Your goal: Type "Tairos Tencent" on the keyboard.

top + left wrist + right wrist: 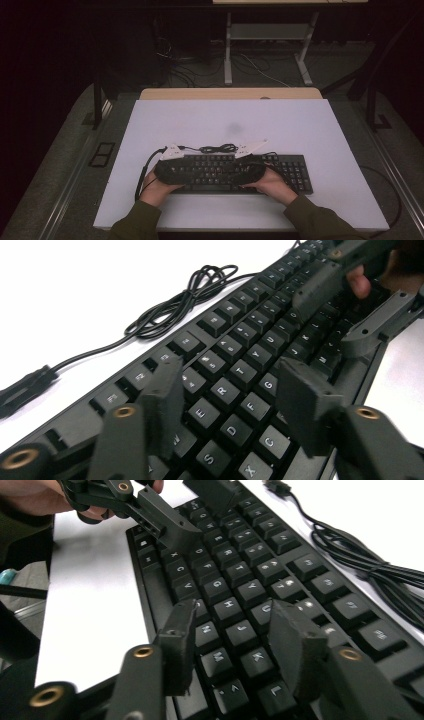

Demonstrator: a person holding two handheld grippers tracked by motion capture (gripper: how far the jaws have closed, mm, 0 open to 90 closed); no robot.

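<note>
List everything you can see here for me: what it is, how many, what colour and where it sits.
keyboard: one, black, near edge of the board, under both tongs
keyboard cable: one, black, coiled just behind the keyboard
board: one, white, covering the table
wooden table: one, light brown, its far edge showing past the board
desk frame: one, pale grey, on the floor beyond
left tongs: one, black, jaws apart above the letter keys, holding nothing
right tongs: one, black, jaws apart above the keys, holding nothing
sleeves: two, dark green, bottom edge

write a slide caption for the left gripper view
Left gripper hovers with jaws apart over a black keyboard's letter keys, its cable coiled on the white table.
</note>
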